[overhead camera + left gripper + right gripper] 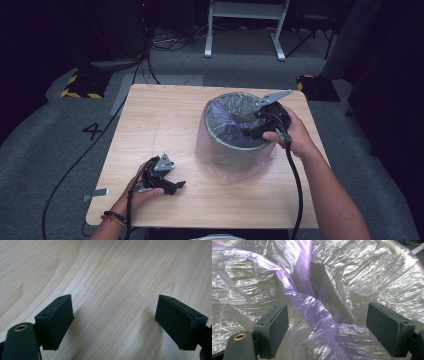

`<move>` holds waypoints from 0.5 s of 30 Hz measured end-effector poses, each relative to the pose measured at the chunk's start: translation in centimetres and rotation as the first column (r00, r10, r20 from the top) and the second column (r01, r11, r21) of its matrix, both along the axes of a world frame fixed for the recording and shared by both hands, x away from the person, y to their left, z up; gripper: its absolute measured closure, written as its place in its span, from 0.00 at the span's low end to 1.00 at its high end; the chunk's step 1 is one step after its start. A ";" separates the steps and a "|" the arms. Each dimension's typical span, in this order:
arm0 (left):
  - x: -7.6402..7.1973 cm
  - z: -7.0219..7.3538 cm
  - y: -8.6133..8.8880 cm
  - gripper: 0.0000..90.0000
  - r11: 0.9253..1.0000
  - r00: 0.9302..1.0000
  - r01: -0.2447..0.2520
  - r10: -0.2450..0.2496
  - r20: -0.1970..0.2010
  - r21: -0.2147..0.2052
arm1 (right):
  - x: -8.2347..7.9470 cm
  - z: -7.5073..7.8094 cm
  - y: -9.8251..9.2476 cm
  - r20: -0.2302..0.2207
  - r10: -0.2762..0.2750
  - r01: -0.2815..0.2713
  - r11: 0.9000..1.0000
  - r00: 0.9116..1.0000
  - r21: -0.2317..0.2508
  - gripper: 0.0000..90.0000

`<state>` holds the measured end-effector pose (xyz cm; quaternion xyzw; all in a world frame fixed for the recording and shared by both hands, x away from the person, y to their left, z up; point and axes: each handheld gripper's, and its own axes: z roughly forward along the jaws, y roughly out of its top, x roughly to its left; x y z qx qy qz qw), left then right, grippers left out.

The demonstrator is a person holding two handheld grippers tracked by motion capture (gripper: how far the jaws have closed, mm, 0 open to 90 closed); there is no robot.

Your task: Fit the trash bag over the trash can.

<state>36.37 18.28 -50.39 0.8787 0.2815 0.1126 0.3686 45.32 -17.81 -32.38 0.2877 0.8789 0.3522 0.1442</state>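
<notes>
Lining dark round metal bin (235, 150), right of table centre, with thin purple plastic bag (312, 307): right gripper (327, 327) inside rim, jaws wide, gripping nothing. Left gripper (115, 322) idle, wide, empty. Advice: press film gently outward against wall.

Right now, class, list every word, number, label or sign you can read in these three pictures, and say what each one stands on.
"4" – a dark number on the grey floor, left of the table.
Yellow and black warning stripes, a sign without words, on the dark stand bases on the floor behind the table.
No readable writing on the bin, the plastic bag or the table.
</notes>
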 end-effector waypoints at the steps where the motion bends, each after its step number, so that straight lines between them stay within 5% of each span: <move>1: 0.0 0.0 0.0 0.16 1.000 1.000 0.000 0.000 0.000 0.000 | 0.0 0.0 0.0 0.006 -0.001 0.001 1.000 1.000 0.001 0.20; 15: 0.0 0.0 0.0 0.16 1.000 1.000 0.000 0.000 0.001 0.000 | -0.7 0.4 -0.1 0.070 0.006 -0.007 1.000 0.998 0.013 0.20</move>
